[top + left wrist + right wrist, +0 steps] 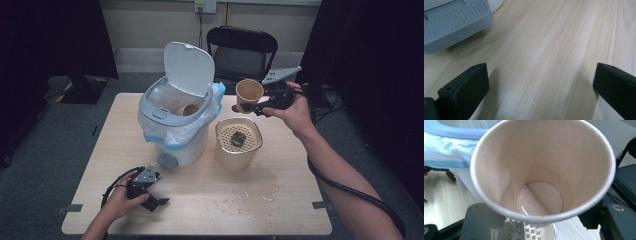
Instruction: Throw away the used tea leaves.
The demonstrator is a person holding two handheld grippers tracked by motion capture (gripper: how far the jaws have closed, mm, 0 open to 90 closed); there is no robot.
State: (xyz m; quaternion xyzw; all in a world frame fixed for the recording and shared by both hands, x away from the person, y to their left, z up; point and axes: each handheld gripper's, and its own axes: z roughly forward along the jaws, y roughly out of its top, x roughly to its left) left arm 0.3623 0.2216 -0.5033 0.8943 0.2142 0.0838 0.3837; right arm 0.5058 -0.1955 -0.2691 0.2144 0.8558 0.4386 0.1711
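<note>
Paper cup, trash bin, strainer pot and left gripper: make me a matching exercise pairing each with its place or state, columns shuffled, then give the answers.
Things:
1. paper cup
2. trash bin
3. strainer pot
4. left gripper

States:
A. lid flipped up, another cup inside
B. low over the table's near edge, jaws wide apart, holding nothing
C. held tilted between the right gripper's jaws, a little liquid at the bottom
D. dark lump on its perforated insert

Pairs: 1-C, 2-A, 3-D, 4-B
</note>
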